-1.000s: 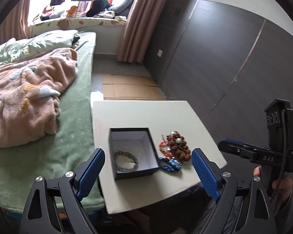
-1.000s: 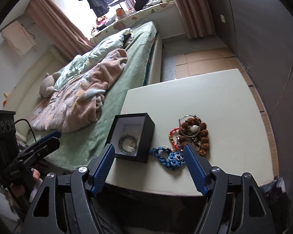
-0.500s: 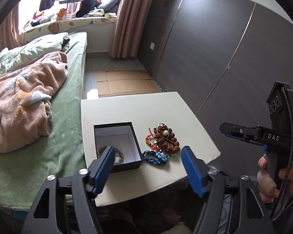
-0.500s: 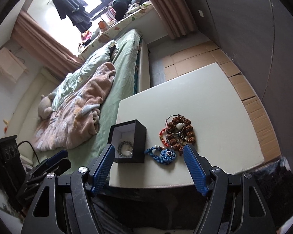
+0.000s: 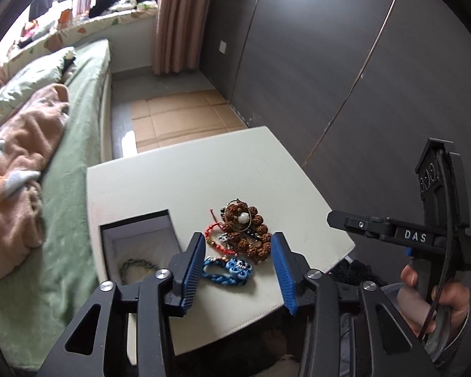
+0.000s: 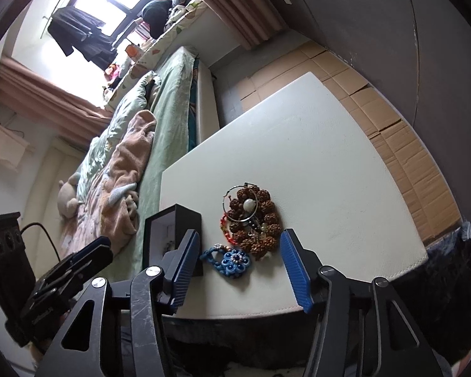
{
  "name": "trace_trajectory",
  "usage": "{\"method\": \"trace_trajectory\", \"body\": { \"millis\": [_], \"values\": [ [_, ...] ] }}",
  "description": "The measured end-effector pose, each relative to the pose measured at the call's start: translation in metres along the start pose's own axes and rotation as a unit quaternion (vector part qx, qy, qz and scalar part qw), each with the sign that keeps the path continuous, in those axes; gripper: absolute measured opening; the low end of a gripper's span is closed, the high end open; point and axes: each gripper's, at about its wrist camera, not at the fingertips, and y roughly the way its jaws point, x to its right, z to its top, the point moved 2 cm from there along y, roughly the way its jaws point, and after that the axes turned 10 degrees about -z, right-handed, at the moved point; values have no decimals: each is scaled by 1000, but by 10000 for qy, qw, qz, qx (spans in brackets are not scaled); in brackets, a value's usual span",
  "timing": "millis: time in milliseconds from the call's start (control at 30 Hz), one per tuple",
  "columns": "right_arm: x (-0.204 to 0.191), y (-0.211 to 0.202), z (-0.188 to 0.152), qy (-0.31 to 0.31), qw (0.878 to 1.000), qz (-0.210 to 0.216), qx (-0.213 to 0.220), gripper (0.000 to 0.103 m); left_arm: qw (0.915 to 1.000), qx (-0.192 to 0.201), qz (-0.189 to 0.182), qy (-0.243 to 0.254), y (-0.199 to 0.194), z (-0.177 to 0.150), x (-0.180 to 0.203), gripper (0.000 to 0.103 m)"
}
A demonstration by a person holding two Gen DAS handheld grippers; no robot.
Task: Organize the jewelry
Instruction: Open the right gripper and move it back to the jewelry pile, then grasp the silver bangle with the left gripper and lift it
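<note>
Tabletop [image 5: 185, 182]: black box [image 5: 138, 245] near left, holding a bracelet [image 5: 138, 265]; blue knotted bracelet [image 5: 227, 270] and brown bead pile [image 5: 246, 231] right of it. Left gripper [image 5: 237, 271], right gripper [image 6: 237, 265]: jaws wide apart, empty.

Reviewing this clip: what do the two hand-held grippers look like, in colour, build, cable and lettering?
Both look alike: black linkage frames with silver pivot bolts and blue ribbed fingers. From the left wrist view, the right hand-held gripper carries white "DAS" lettering, a black housing with round sockets, and a black cable. The bare hand shows a grey cuff.
</note>
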Motion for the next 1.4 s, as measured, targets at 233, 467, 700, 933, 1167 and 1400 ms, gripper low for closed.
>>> {"method": "trace_trajectory", "body": {
  "millis": [233, 467, 700, 933, 1167, 1400],
  "values": [
    [21, 31, 6, 249, 9995, -132, -135, 48, 9986, -514, -104, 27, 67, 21, -18, 37],
    [49, 47, 13, 574, 9975, -347, -204, 47, 9957, -886, -262, 22, 110, 30, -29, 28],
    [55, 63, 16, 713, 9963, -307, -382, 47, 9913, -1287, -233, 113, 150, 31, -35, 22],
    [45, 82, 16, 560, 9960, -289, -629, 47, 9903, -1234, -630, -30, 155, 28, -41, 0],
    [32, 94, 12, 460, 9959, -310, -708, 47, 9931, -873, -779, -56, 133, 33, -44, 0],
    [28, 88, 13, 501, 9966, -348, -557, 47, 9899, -1069, -837, -404, 135, 39, -52, 2]
  ]
}}
